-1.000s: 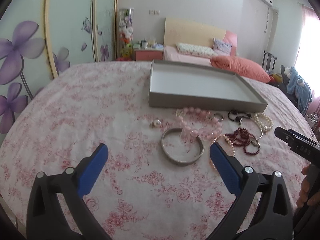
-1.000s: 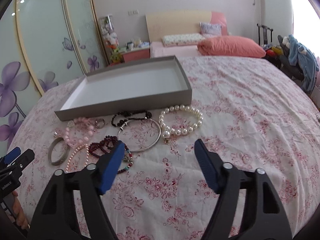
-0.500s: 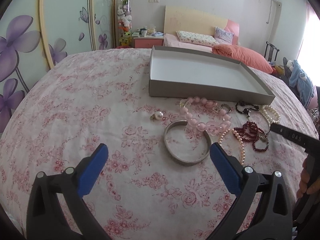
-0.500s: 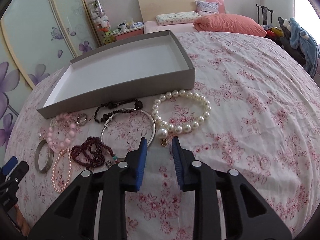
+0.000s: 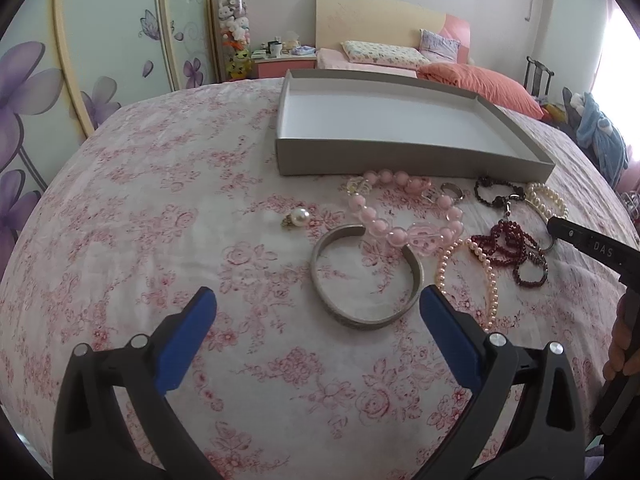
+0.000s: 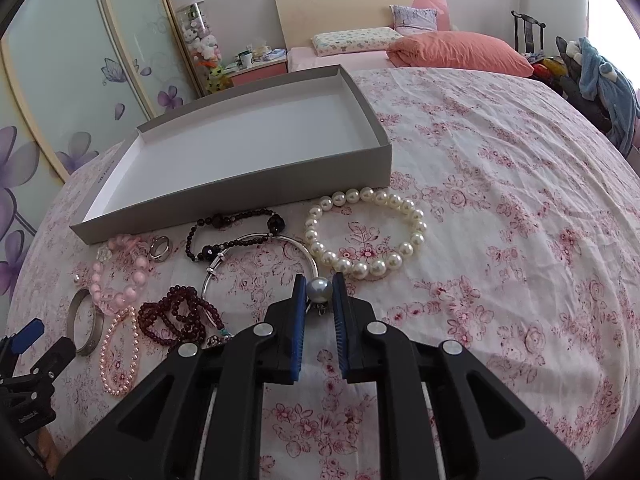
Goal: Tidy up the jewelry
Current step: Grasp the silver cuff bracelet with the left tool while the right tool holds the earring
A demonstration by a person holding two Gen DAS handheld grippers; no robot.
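The left gripper (image 5: 316, 306) hangs wide open over the flowered bedspread (image 5: 160, 208) with nothing between its jaws; a silver cuff bangle (image 5: 366, 276) lies just ahead of them. To its left a loose pearl earring (image 5: 298, 217) sits alone, with bare cloth all around it — the easiest approach on this side. Behind, the grey tray (image 5: 400, 160) stands empty, its near wall almost touching the pink bead bracelet (image 5: 408, 216), which overlaps the bangle; lifting either one would likely drag the other.

Further right the pieces crowd together: a small pink pearl strand (image 6: 120, 352), garnet beads (image 6: 176, 316), a thin silver hoop bangle (image 6: 260, 264) and a black bead string (image 6: 236, 228). The right gripper (image 6: 319, 292) is closing on a large grey pearl (image 6: 319, 289), pads already against its sides. The pearl is round and smooth, so it could squirt out — and its metal fitting lies by the hoop bangle and may snag it on lifting. The white pearl bracelet (image 6: 364, 232) lies just beyond; right of it the bedspread is open.
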